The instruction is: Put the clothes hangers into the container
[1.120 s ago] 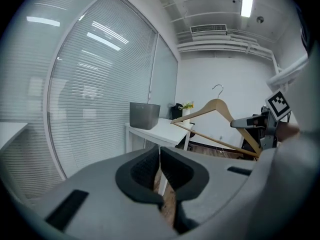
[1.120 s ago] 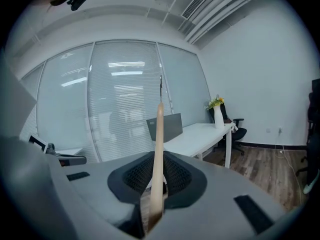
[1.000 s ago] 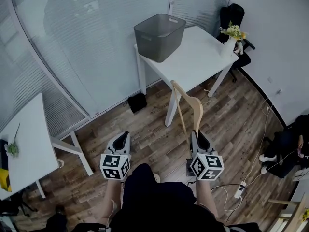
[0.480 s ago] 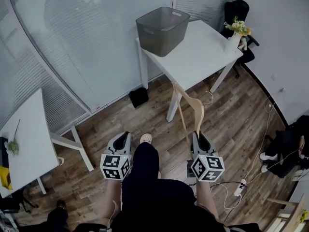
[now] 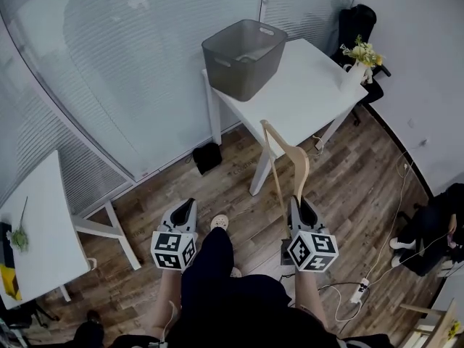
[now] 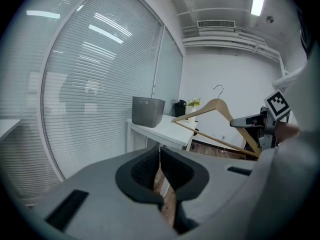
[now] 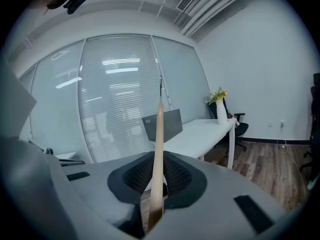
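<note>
Wood floor [image 5: 348,187] open before white table [image 5: 304,93]; right gripper [image 5: 299,203] clamps hanger [image 5: 300,167], left gripper [image 5: 185,207] closed, empty.

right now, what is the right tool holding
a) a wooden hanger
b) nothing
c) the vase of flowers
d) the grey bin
A: in the right gripper view the wooden hanger stands clamped between the pads of the right tool, and the head view shows it rising from that tool, while the grey bin sits apart on the white table.
</note>
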Tool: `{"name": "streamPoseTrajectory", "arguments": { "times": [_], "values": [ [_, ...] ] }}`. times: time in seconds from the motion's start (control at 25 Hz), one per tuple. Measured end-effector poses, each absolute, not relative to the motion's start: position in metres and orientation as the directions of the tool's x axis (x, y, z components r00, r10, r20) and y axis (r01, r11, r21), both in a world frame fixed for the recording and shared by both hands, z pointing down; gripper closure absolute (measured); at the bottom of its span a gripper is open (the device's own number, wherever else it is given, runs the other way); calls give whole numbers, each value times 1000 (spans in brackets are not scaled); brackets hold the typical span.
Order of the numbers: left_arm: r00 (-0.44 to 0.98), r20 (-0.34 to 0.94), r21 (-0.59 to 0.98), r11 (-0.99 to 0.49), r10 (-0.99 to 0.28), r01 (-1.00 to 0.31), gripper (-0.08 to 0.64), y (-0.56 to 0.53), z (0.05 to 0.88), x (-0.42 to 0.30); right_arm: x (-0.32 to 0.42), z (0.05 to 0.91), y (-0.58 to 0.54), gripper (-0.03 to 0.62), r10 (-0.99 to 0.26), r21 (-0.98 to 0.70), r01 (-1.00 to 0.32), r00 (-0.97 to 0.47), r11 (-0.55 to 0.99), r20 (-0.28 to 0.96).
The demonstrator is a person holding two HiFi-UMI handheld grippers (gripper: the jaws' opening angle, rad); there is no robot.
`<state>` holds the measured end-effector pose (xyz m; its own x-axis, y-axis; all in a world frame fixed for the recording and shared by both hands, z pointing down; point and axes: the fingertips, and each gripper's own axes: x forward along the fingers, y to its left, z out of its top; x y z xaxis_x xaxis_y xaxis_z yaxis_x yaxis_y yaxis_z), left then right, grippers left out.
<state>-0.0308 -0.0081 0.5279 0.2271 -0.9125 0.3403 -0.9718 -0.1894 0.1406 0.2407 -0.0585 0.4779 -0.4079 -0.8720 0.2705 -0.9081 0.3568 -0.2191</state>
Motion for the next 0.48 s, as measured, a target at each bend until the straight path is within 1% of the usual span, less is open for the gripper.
{"name": "streamPoseTrajectory", "arguments": {
  "times": [0.28, 0.48],
  "values": [
    [251, 326, 130, -220, -912, -967, 541, -75, 510, -49, 227, 456, -118, 522, -891, -218, -915, -386, 338, 240],
    [276, 323, 130, -246, -905, -960, 541, -113, 505, -57, 219, 453, -149, 522, -899, -219, -924, -363, 313, 246]
  ]
}}
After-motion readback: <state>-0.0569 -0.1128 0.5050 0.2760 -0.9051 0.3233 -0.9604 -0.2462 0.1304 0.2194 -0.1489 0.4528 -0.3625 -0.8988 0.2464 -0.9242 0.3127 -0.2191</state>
